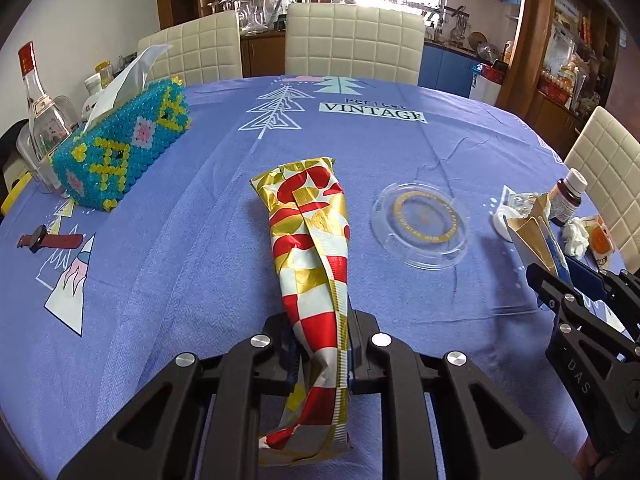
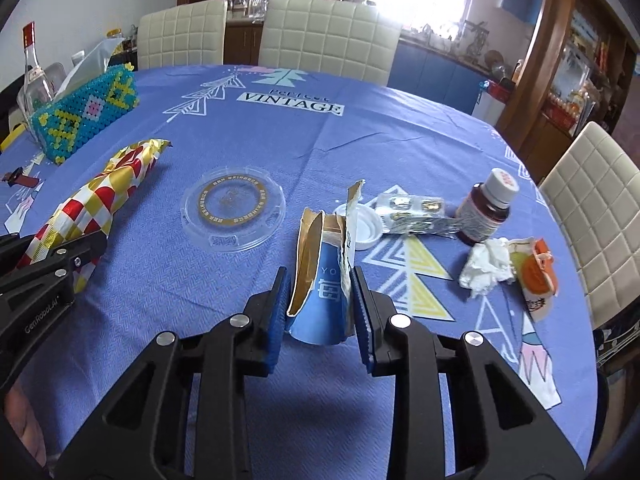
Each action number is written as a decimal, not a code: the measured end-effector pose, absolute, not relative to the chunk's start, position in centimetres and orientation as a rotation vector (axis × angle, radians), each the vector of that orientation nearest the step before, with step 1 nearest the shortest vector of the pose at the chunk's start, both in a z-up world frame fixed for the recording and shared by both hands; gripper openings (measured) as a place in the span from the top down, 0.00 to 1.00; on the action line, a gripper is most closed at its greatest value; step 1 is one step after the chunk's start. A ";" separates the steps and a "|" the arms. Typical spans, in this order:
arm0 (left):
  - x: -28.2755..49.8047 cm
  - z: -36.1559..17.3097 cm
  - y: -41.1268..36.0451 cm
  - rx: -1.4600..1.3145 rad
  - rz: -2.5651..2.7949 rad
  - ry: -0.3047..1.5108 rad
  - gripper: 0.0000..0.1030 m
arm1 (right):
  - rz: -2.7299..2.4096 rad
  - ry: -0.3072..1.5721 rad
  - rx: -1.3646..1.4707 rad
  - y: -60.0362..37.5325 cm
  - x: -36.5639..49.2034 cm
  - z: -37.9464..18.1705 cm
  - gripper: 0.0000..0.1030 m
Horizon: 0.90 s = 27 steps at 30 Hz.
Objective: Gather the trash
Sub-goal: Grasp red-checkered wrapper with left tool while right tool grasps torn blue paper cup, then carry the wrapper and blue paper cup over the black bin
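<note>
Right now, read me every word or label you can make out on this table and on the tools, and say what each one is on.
"VINTAGE": tablecloth; the script word above it is half legible, likely "Perfect".
"GenRoboAI": left gripper arm.
"DAS": right gripper arm.
"YO", partly hidden: torn blue paper cup.
Unreadable: ring text on clear lid, brown bottle label, orange packet.

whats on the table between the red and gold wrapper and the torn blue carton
A clear plastic lid with a gold ring lies flat on the blue tablecloth between the wrapper and the torn carton. Both wrist views show it.
</note>
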<state>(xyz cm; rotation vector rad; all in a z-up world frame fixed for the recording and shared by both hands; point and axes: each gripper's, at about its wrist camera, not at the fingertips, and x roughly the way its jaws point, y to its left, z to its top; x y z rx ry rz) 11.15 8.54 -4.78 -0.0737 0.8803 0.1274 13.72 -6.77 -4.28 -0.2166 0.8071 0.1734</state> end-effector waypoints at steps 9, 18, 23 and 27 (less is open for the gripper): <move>9.7 -2.8 3.7 -0.024 0.072 0.833 0.85 | 0.120 0.762 -0.195 -11.4 11.3 -2.6 0.69; 8.9 -1.3 -2.8 0.034 0.001 0.799 0.84 | 0.034 0.729 -0.151 -18.2 8.9 -1.4 0.69; 8.8 -0.8 -7.0 0.071 -0.049 0.786 0.84 | -0.017 0.721 -0.124 -21.9 8.1 -1.0 0.69; 8.8 -0.5 -10.0 0.100 -0.090 0.776 0.84 | -0.055 0.719 -0.099 -24.8 7.6 -0.9 0.69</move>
